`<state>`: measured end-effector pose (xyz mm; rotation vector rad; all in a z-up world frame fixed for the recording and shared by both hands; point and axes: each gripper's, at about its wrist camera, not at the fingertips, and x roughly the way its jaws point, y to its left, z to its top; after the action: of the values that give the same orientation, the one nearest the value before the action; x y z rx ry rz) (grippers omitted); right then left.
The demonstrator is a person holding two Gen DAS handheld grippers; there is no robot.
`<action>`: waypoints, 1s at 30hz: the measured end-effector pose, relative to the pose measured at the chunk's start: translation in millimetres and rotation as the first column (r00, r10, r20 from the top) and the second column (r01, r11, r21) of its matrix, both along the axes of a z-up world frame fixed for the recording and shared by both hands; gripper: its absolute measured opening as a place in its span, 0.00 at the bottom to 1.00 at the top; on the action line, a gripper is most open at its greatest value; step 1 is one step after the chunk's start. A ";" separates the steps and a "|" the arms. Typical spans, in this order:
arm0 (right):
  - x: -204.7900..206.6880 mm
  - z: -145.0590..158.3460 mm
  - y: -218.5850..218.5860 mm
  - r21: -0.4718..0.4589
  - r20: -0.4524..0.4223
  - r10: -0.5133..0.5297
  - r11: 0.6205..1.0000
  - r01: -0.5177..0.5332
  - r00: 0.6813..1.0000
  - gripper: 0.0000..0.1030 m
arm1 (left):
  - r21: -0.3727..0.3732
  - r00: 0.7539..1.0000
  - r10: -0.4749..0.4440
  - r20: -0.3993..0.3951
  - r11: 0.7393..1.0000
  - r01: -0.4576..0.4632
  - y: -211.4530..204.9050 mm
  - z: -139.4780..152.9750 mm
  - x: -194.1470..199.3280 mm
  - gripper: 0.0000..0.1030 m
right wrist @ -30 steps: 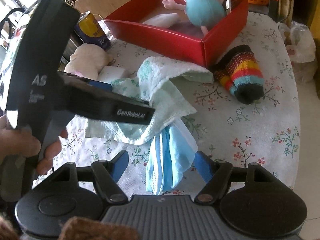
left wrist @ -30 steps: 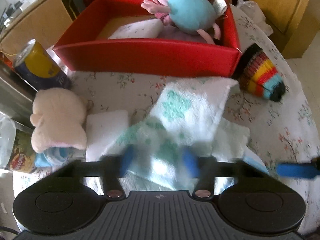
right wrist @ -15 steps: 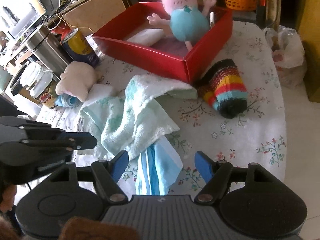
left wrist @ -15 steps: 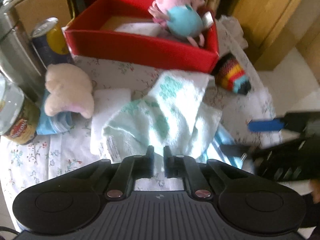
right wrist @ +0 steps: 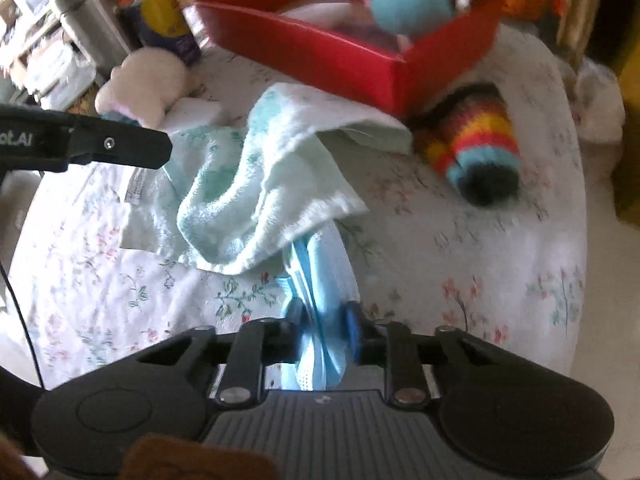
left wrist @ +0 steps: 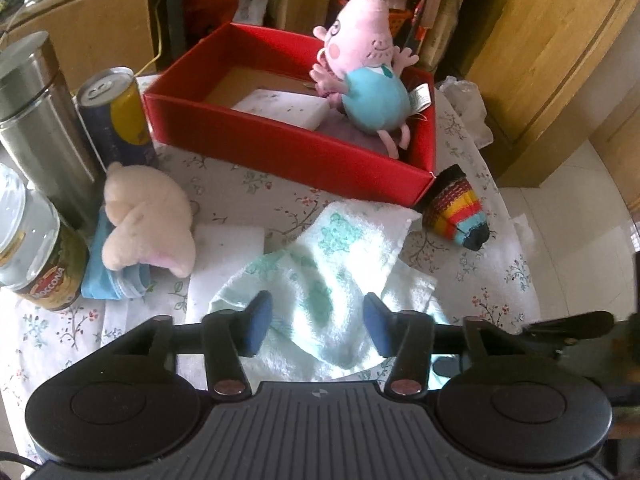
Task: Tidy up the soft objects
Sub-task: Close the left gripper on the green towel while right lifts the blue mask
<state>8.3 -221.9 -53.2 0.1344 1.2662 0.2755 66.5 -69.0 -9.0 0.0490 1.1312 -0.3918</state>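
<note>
It looks like a home, probably a dining corner. Ahead of the jaws lies a flowered tablecloth (left wrist: 248, 184); beyond it to the left stand a drink can (left wrist: 116, 116) and a steel flask (left wrist: 38, 120). Wooden cabinets (left wrist: 560, 52) stand farther back, over a tiled floor (left wrist: 580, 216).

Strong daylight washes the scene; the towel (left wrist: 320, 280) glares nearly white in the left wrist view, and the surface (right wrist: 500, 248) bleaches out at right. The right wrist view is smeared with motion blur, the striped knit (right wrist: 476, 152) soft-edged. Fisheye bending curves both frames' borders, and corners fall dark.
</note>
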 end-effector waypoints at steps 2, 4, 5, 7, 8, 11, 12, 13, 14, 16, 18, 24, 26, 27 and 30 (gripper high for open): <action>-9.0 14.4 -11.6 0.071 0.013 -0.016 0.997 0.015 1.000 0.00 | 0.013 1.000 -0.011 0.004 1.000 0.011 -4.7 -2.0 -1.2 0.57; -20.3 28.7 -24.6 0.113 0.038 -0.042 0.993 0.038 0.998 0.00 | 0.025 1.000 -0.025 -0.006 0.999 0.025 -11.8 -6.4 0.1 0.57; -25.9 34.1 -30.1 0.131 0.045 -0.058 0.990 0.052 0.997 0.00 | 0.027 1.000 -0.028 -0.010 0.999 0.028 -15.4 -8.6 1.6 0.59; -34.7 45.3 -40.0 0.161 0.067 -0.085 0.984 0.073 0.994 0.00 | 0.036 0.999 -0.030 -0.020 0.999 0.031 -24.0 -15.2 6.0 0.66; -38.1 49.9 -43.2 0.171 0.075 -0.094 0.982 0.080 0.993 0.00 | 0.043 0.999 -0.033 -0.024 0.998 0.034 -28.1 -18.5 8.0 0.69; -37.6 50.8 -51.1 0.177 0.070 -0.129 0.977 0.115 0.989 0.00 | 0.060 0.999 -0.038 -0.032 0.997 0.040 -40.5 -28.5 15.7 0.71; -36.3 49.0 -52.8 0.179 0.065 -0.141 0.975 0.128 0.988 0.00 | 0.066 0.999 -0.037 -0.031 0.997 0.039 -44.2 -31.0 17.8 0.71; -36.9 50.1 -55.6 0.183 0.061 -0.151 0.973 0.137 0.987 0.00 | 0.072 0.999 -0.038 -0.030 0.997 0.040 -47.5 -33.4 19.6 0.71; -37.2 50.5 -58.3 0.187 0.061 -0.160 0.971 0.146 0.985 0.00 | 0.079 0.999 -0.044 -0.030 0.996 0.046 -51.6 -36.3 21.4 0.72; -35.6 49.9 -64.9 0.200 0.066 -0.176 0.967 0.160 0.982 0.00 | 0.103 0.998 -0.055 -0.029 0.993 0.058 -59.9 -43.7 24.4 0.73; -32.6 51.0 -70.1 0.223 0.066 -0.195 0.959 0.176 0.979 0.00 | 0.134 0.997 -0.070 -0.030 0.988 0.073 -69.4 -54.6 27.8 0.73; -29.4 50.3 -79.8 0.234 0.060 -0.234 0.949 0.214 0.970 0.00 | 0.202 0.995 -0.099 -0.006 0.975 0.098 -84.5 -79.1 29.4 0.71; -28.4 51.2 -83.6 0.242 0.062 -0.248 0.944 0.226 0.967 0.00 | 0.173 0.997 -0.081 -0.006 0.982 0.080 -84.0 -74.2 27.0 0.47; -28.2 52.3 -84.7 0.245 0.065 -0.252 0.942 0.230 0.965 0.00 | 0.182 0.996 -0.091 -0.008 0.979 0.091 -86.0 -71.3 24.2 0.25; -27.6 56.3 -84.9 0.255 0.081 -0.260 0.939 0.232 0.962 0.00 | 0.173 0.992 -0.124 -0.035 0.977 0.128 -84.8 -67.6 16.2 0.10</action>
<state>-19.3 -306.8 3.1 0.4793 1.0853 0.2180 82.7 -153.8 -76.6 0.2717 1.1878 -0.4058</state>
